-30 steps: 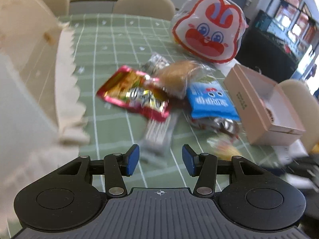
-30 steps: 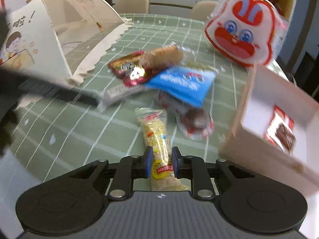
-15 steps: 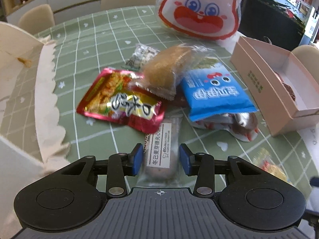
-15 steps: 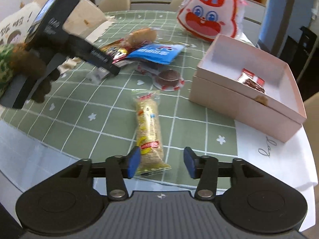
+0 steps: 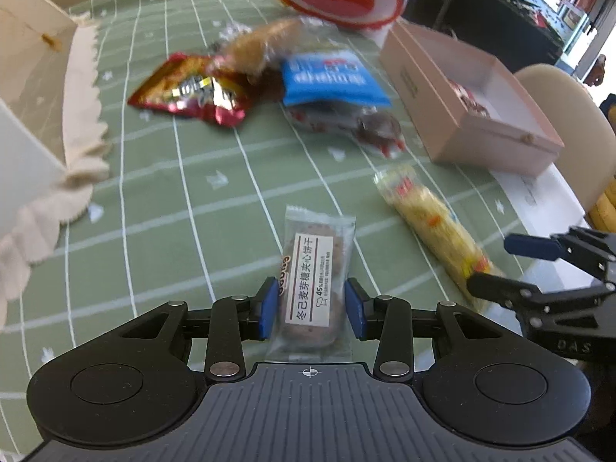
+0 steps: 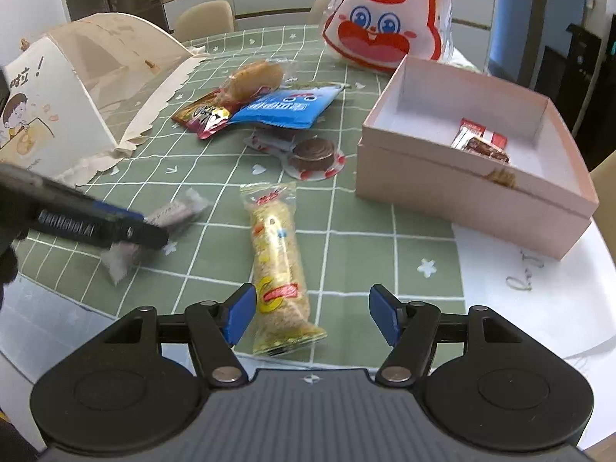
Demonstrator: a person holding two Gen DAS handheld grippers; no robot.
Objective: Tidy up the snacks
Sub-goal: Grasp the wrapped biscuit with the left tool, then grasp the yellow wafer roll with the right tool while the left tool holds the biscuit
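Note:
My left gripper [image 5: 311, 310] is shut on a clear-wrapped biscuit packet [image 5: 313, 277] and holds it over the green checked tablecloth; the packet also shows in the right wrist view [image 6: 169, 213]. My right gripper [image 6: 312, 315] is open and empty, with a yellow rice-cracker roll [image 6: 275, 265] lying on the cloth just left of its middle. An open pink box [image 6: 454, 181] with one red snack [image 6: 481, 140] inside stands at the right. A pile of a red packet [image 6: 204, 115], a bread bun [image 6: 252, 79], a blue packet [image 6: 285, 109] and a chocolate cake [image 6: 312, 152] lies beyond.
A cream paper bag [image 6: 57, 104] with a torn edge lies on its side at the left. A red-and-white rabbit bag [image 6: 385, 15] stands at the far side. Beige chairs [image 6: 204, 19] ring the round table. The table's near edge [image 6: 539, 308] has a white rim.
My left gripper has pulled the biscuit packet out of the pile toward the near edge. My right gripper has opened wider beside the yellow roll.

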